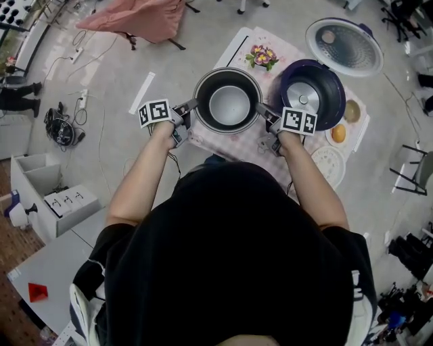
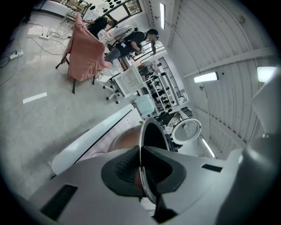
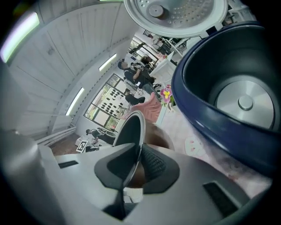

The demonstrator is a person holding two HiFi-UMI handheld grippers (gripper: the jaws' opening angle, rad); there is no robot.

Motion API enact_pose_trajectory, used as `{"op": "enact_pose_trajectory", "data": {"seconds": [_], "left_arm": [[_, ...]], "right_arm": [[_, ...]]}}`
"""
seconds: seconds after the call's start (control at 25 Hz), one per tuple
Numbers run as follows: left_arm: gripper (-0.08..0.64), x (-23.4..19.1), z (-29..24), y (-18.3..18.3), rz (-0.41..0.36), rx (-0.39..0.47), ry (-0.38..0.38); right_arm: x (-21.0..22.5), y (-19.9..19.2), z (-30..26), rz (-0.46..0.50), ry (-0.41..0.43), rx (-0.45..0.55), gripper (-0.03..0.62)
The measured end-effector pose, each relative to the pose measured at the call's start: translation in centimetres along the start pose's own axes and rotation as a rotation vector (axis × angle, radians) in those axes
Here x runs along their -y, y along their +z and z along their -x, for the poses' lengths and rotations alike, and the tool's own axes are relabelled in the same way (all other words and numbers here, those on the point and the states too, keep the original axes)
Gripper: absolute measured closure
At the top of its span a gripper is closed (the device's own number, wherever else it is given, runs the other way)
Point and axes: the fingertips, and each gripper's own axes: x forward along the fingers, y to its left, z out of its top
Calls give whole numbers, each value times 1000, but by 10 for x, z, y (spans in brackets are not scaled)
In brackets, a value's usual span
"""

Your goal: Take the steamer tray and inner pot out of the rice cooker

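The metal inner pot (image 1: 230, 105), dark inside, is out of the navy rice cooker (image 1: 312, 94) and sits over the pink cloth to its left. My left gripper (image 1: 188, 111) is shut on the pot's left rim and my right gripper (image 1: 265, 115) on its right rim. In the left gripper view the thin rim (image 2: 142, 140) runs between the pads of the left gripper (image 2: 141, 169). The right gripper view shows the same rim (image 3: 135, 127) pinched by the right gripper (image 3: 137, 165), beside the empty cooker body (image 3: 228, 88). A white perforated steamer tray (image 1: 328, 164) lies at the table's near right.
The cooker's lid (image 1: 344, 46) stands open behind it. A flower pot (image 1: 262, 56) sits at the table's (image 1: 254, 145) far edge, and two small dishes (image 1: 344, 123) lie right of the cooker. A pink-draped stand (image 1: 135, 17) and cables (image 1: 64, 125) are on the floor to the left.
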Motion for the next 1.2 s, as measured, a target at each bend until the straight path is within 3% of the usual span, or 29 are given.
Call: {"op": "enact_pose_trajectory", "data": {"seconds": [0.16,0.48,1.2], "left_arm": [[523,-22,-1,-15,46,-33,17],[523,-42,-14,-27,37,-81,52],[522,-47,-19,-30,46,-72,18]], "right_arm": [[15,-25,-7,-9,-31,-21,540],[43,-50,-15,-39,-74,-37,540],[49,-53,-15,-69,-51,12,542]]}}
